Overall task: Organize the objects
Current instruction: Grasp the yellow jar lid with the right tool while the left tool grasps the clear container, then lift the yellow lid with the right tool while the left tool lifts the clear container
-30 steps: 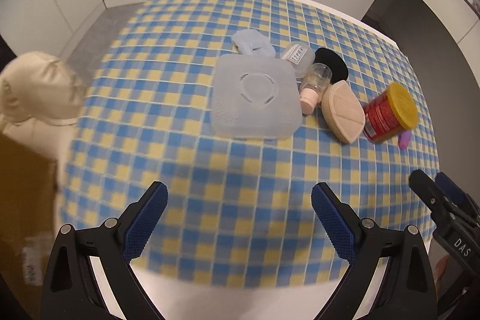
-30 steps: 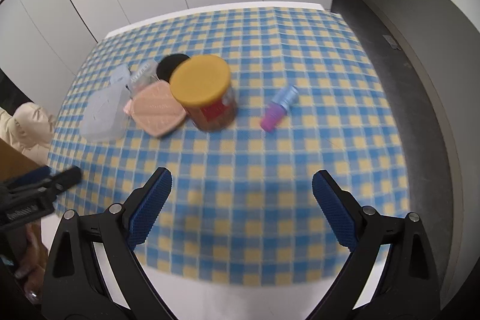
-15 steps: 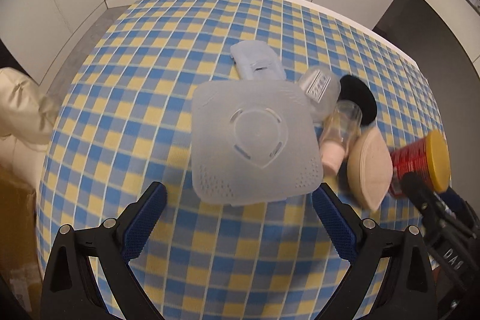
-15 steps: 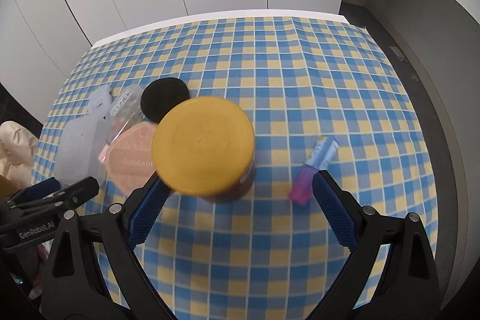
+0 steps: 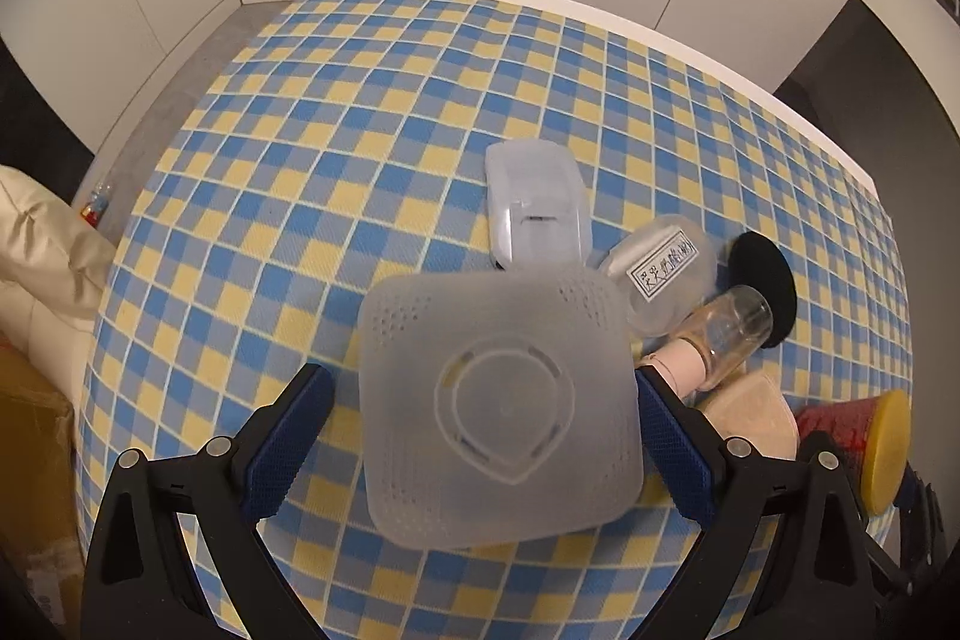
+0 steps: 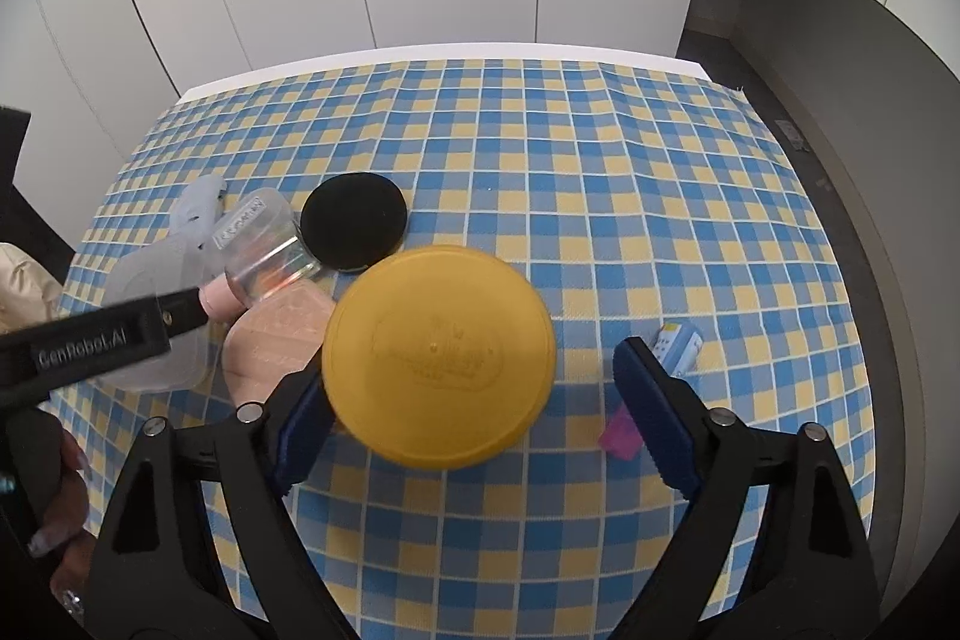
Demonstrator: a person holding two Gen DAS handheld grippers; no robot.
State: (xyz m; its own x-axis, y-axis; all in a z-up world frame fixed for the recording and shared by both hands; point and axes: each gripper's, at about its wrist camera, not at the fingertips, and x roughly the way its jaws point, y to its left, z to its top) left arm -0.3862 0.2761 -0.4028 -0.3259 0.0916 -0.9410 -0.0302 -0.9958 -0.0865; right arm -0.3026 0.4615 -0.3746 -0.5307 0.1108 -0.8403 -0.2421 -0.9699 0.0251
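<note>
A frosted square plastic box lies on the checked tablecloth. My left gripper is open and straddles it; the right finger is at the box's edge and the left finger stands clear. A red jar with a yellow lid stands between the fingers of my right gripper. Those jaws are closing. The left finger is close against the lid's edge, and a gap remains at the right finger. The same jar shows at the right edge of the left wrist view.
Beside the box lie a small clear case, a labelled clear tub, a black round pad, a glass bottle with a pink cap and a peach compact. A blue and pink tube lies behind the right finger. A cream cushion sits off the table's left.
Both grippers have come forward and down over the table. The frosted box now sits between the left fingers and the jar between the right fingers, whose jaws have narrowed.
</note>
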